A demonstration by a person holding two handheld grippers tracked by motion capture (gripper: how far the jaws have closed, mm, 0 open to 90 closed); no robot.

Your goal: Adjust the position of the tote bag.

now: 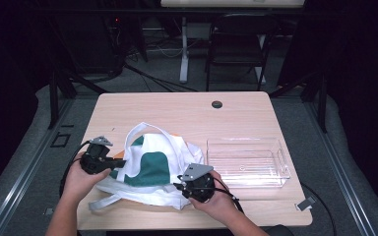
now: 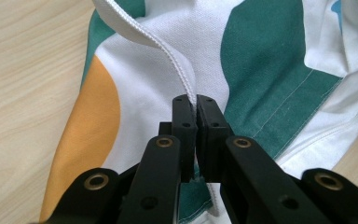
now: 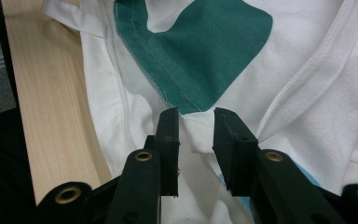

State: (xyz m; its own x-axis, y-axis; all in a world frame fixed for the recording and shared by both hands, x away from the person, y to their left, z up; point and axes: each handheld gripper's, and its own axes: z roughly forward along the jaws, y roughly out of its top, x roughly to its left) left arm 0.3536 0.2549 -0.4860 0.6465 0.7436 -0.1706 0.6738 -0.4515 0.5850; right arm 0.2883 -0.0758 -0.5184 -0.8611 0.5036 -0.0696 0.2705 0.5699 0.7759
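A white cloth bag (image 1: 150, 164) with green and orange patches lies crumpled on the wooden table (image 1: 187, 110). My left gripper (image 1: 119, 161) is at the bag's left side. In the left gripper view it (image 2: 194, 106) is shut on the bag's white stitched strap (image 2: 168, 51), which runs up and to the left from the jaws. At the bag's front right corner is my right gripper (image 1: 179, 186). In the right gripper view it (image 3: 196, 122) stands open, with a puckered fold of the white cloth (image 3: 196, 133) between its jaws, just below a green patch (image 3: 200, 51).
A clear plastic bin (image 1: 246, 141) stands to the right of the bag, with nothing in it. A dark cable hole (image 1: 217, 104) sits near the table's far edge. A loose strap (image 1: 103, 201) trails toward the front edge. A chair (image 1: 238, 44) stands beyond the table.
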